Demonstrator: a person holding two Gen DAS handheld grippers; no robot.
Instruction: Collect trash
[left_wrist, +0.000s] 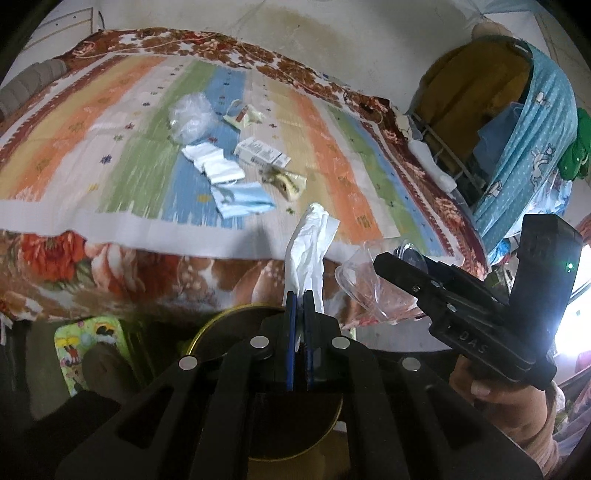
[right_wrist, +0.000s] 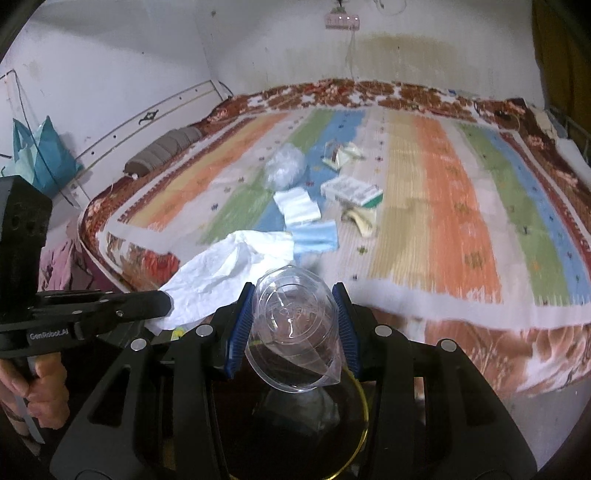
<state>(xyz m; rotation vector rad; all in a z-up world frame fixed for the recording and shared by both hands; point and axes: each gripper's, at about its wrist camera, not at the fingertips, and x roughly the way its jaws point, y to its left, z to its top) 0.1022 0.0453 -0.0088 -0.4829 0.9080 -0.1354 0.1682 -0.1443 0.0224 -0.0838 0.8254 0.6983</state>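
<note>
- The left hand-held gripper (left_wrist: 300, 295) was found closed tight on a crumpled white tissue (left_wrist: 310, 251), the paper standing up from between the blue pads (left_wrist: 291, 332).
- In the right wrist view the same white tissue (right_wrist: 225, 273) was seen hanging from the tip of the left hand-held gripper (right_wrist: 162, 301), beside the near edge of the bed (right_wrist: 480, 310).
- The right hand-held gripper (right_wrist: 295, 325) was found closed on a clear plastic cup (right_wrist: 291, 328), the cup lying on its side between the blue pads (right_wrist: 238, 328) with its mouth toward the camera.
- In the left wrist view the clear plastic cup (left_wrist: 365, 288) was seen at the tip of the right hand-held gripper (left_wrist: 384, 264), off the near edge of the bed (left_wrist: 110, 236).
- Both grippers were held over a dark round bin with a yellow rim (right_wrist: 364, 406), placed on the floor below the near edge of the bed.
- Further trash was recorded toward the middle of the striped bedcover (right_wrist: 443, 192):
- a crumpled clear plastic bag (right_wrist: 286, 166) farthest back;
- a white folded cloth or mask (right_wrist: 299, 205) next to a light blue face mask (right_wrist: 316, 238), which lay nearest the near edge;
- a small white carton (right_wrist: 351, 190) with a yellowish wrapper (right_wrist: 360, 221) just in front of it;
- a second pale wrapper (right_wrist: 341, 155) behind the carton.
- Whether those pieces touched one another could not be told, owing to blur.
</note>
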